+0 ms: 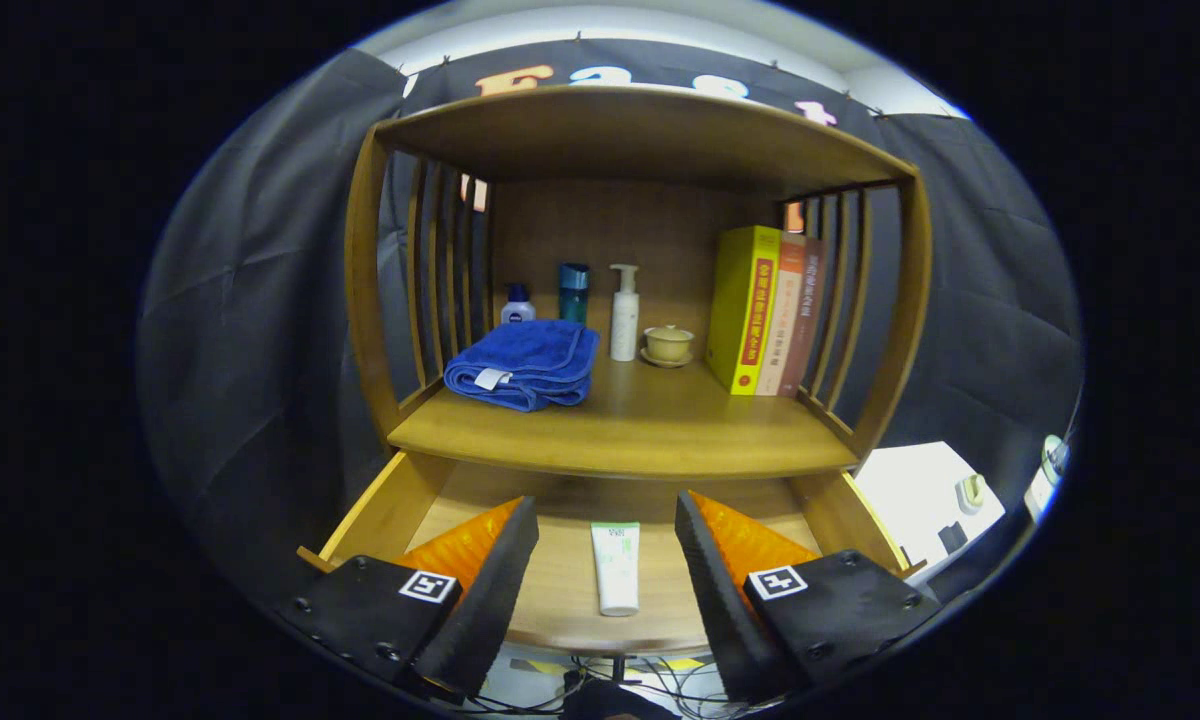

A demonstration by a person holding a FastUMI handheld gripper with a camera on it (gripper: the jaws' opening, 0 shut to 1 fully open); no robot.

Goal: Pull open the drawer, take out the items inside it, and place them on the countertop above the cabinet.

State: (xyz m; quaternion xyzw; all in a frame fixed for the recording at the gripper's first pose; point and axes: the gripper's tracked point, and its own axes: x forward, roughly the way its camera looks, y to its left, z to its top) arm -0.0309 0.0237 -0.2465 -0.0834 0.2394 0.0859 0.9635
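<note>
Wooden cabinet [640,140], open-fronted with slatted sides; its bench [650,425] carries a folded blue towel [523,362] toward the left edge, three bottles and a lidded cup [668,343] along the back, and upright books [765,308] at the right edge, leaving bare wood only at the middle and front. Drawer [380,505], pulled open below the bench, holds a white tube [616,566] lying lengthwise near its front edge. Claw [607,545], spread wide and empty, straddles the tube without touching; risks judged: the flat tube may slip or skid from a shallow pinch, and the lift may clip the bench's front edge overhead.
</note>
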